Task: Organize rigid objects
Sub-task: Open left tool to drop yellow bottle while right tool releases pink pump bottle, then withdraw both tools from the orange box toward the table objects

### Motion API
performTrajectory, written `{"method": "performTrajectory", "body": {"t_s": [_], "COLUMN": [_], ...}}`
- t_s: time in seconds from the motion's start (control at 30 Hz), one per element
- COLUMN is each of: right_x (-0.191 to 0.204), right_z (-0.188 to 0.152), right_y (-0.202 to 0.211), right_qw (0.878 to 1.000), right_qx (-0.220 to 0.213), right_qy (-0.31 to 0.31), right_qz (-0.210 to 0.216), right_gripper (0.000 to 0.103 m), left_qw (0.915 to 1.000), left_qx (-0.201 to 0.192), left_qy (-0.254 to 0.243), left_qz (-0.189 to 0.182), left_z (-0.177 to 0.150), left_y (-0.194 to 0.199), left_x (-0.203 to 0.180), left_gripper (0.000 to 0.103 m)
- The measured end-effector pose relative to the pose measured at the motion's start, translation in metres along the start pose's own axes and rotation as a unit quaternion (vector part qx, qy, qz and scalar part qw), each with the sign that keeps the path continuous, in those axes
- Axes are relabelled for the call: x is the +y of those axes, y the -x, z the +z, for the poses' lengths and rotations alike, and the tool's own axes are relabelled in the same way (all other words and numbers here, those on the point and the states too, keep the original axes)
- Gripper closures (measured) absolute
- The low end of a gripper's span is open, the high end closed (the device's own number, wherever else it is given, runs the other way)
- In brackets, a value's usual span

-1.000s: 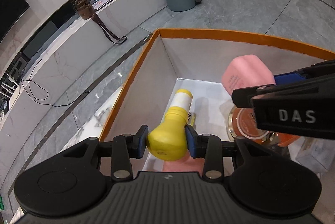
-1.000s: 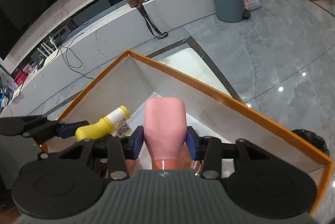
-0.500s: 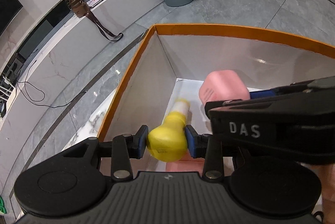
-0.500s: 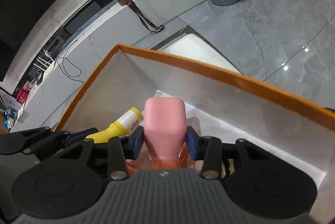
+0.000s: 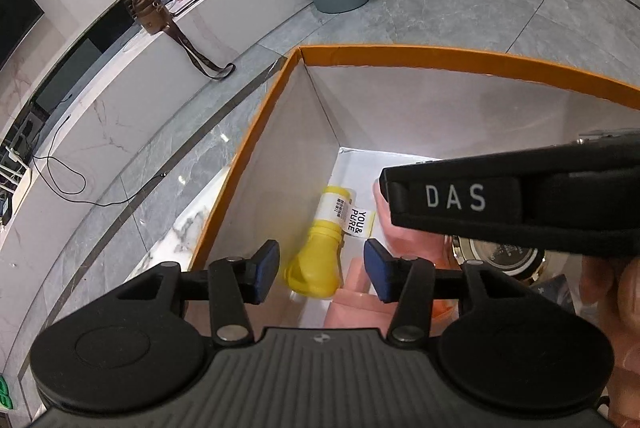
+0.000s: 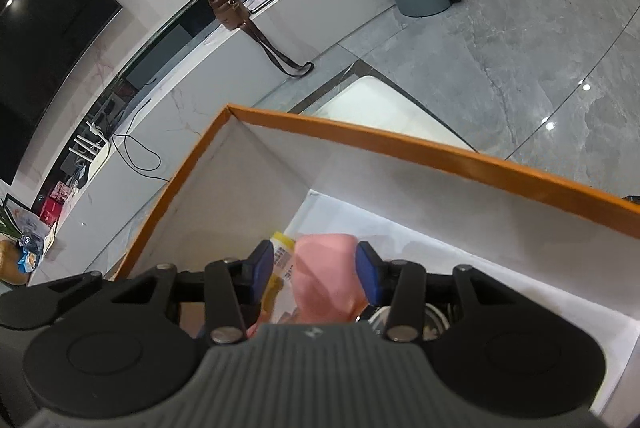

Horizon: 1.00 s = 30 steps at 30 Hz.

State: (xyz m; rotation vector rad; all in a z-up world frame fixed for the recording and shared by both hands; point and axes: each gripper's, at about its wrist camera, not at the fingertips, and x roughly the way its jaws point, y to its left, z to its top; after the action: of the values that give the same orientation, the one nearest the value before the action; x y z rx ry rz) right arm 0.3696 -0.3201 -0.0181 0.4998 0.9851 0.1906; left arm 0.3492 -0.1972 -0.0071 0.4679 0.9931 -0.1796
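Now yellow bottle point(image 5: 316, 260) lies inside box point(image 5: 440, 55).

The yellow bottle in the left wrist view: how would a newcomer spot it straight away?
Find the orange-rimmed box with pale walls. By its left wall lies the yellow bottle, between the open left gripper's blue pads, untouched. It is the only yellow thing, with a white printed label; its neighbours are pink.

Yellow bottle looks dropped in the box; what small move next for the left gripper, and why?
Probably lift the left gripper straight up out of the orange-rimmed box. Its jaws have just been opening, the fingers stand clear of the yellow bottle, which lies by the box wall, and the right gripper crowds in alongside.
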Motion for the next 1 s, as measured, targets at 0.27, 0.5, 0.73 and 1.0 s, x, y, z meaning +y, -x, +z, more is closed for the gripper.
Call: {"method": "performTrajectory", "body": {"t_s": [0.27,0.5,0.73,1.0], "right_x": [0.002,0.009,0.018,0.042], "right_z": [0.002,0.001,0.0,-0.009], "right_y": [0.008,0.022,0.042,0.073], "right_qw": [1.0,1.0,0.999,0.997], "right_qx": [0.0,-0.009,-0.023,-0.046], "right_qy": [0.003,0.015,0.03,0.065], "right_qz": [0.001,-0.004,-0.008,-0.006], "right_gripper": [0.058,0.058,0.058,0.058], "left_qw": [1.0,0.9995,0.9979,0.9939], "left_qx": [-0.008,-0.03,-0.061,-0.092], "left_qy": [0.003,0.009,0.024,0.06], "left_qz": [0.005,0.001,0.004,0.01], "left_z": [-0.005,-0.009,-0.022,-0.054], "left_y": [0.015,0.042,0.082,0.124], "left_x": [0.005,0.014,0.024,0.04], "left_gripper": [0.044,0.044,0.044,0.038]}}
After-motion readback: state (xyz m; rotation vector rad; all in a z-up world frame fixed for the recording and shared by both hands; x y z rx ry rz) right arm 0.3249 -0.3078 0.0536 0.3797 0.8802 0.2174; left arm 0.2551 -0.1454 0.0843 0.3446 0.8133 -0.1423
